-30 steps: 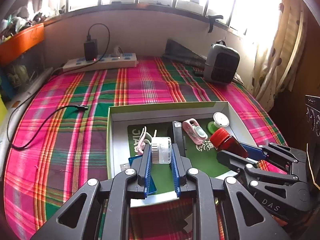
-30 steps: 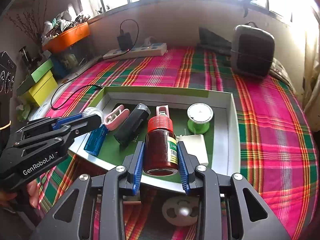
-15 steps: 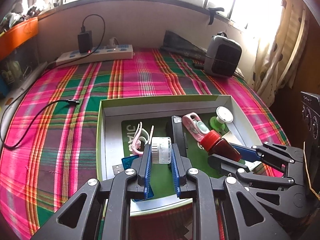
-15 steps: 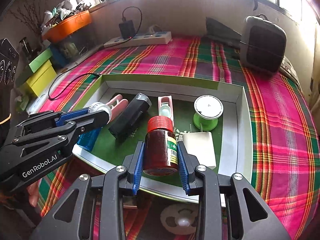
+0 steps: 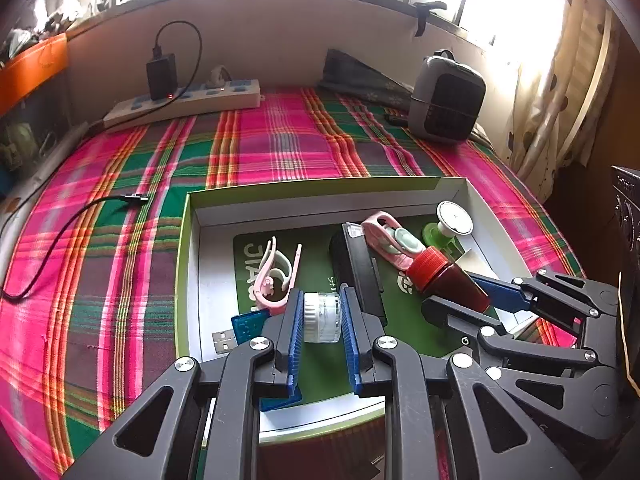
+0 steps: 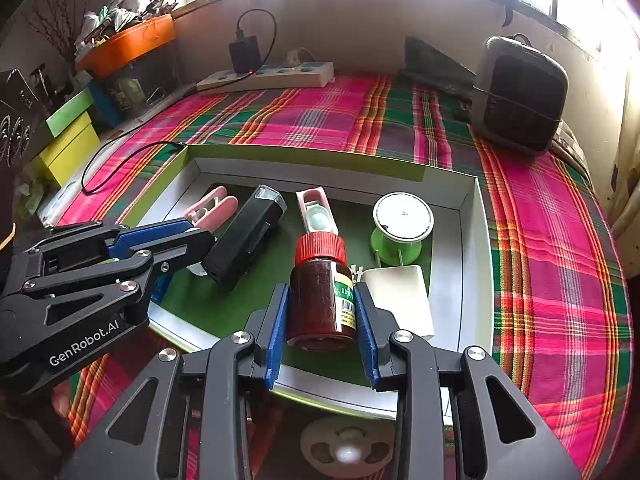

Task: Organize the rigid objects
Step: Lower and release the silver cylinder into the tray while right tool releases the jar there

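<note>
A shallow white box with a green rim (image 5: 192, 216) (image 6: 476, 216) lies on the plaid cloth. My left gripper (image 5: 320, 312) is shut on a small clear jar with a white lid (image 5: 322, 317), held over the box's near left part. My right gripper (image 6: 322, 308) is shut on a brown bottle with a red cap (image 6: 322, 292) (image 5: 448, 276), held over the box's near middle. In the box lie a black case (image 6: 244, 236), pink clips (image 5: 276, 268), a pink-and-white holder (image 6: 318, 210), a green spool (image 6: 400, 228), a white charger (image 6: 400, 300) and a blue USB stick (image 5: 244, 330).
A white power strip (image 5: 188, 102) with a black adapter lies at the back. A grey heater (image 6: 520, 96) stands at the back right. A black cable (image 5: 60, 236) trails on the left. Yellow and green boxes (image 6: 68, 140) stand left. A white round object (image 6: 344, 444) lies below my right gripper.
Both grippers have moved forward and lower over the box, each still holding its object. The bottle now hangs over the box floor instead of its front rim.
</note>
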Action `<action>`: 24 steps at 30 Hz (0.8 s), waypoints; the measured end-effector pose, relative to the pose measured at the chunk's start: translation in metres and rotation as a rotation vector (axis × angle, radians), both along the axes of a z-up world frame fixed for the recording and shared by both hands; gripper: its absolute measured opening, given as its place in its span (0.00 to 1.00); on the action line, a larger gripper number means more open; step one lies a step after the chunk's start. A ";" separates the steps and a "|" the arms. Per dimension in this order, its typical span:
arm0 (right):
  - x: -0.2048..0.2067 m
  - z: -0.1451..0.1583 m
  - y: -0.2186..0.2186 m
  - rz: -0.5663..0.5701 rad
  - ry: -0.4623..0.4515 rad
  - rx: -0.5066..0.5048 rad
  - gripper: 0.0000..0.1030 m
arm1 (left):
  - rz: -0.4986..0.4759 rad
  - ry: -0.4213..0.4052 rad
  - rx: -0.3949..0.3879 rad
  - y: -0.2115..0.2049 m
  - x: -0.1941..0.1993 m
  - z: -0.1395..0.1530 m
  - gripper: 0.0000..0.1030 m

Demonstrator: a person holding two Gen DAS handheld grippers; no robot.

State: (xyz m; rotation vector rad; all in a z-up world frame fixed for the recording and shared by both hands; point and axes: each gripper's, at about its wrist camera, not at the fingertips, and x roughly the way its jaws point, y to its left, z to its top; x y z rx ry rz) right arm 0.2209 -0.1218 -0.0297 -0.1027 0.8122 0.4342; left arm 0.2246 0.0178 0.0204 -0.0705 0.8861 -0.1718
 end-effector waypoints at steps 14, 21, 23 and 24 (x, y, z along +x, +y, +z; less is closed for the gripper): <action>0.000 0.000 0.000 0.001 -0.009 0.001 0.32 | 0.002 0.014 -0.001 -0.001 0.001 -0.005 0.18; -0.002 -0.001 0.000 0.003 -0.012 0.004 0.32 | 0.001 0.018 0.002 -0.002 0.002 -0.006 0.20; -0.002 0.000 0.000 0.000 -0.014 0.007 0.34 | 0.000 0.023 0.002 -0.002 0.002 -0.008 0.22; -0.001 0.000 0.000 0.000 -0.014 0.008 0.34 | 0.000 0.024 0.002 -0.002 0.002 -0.008 0.23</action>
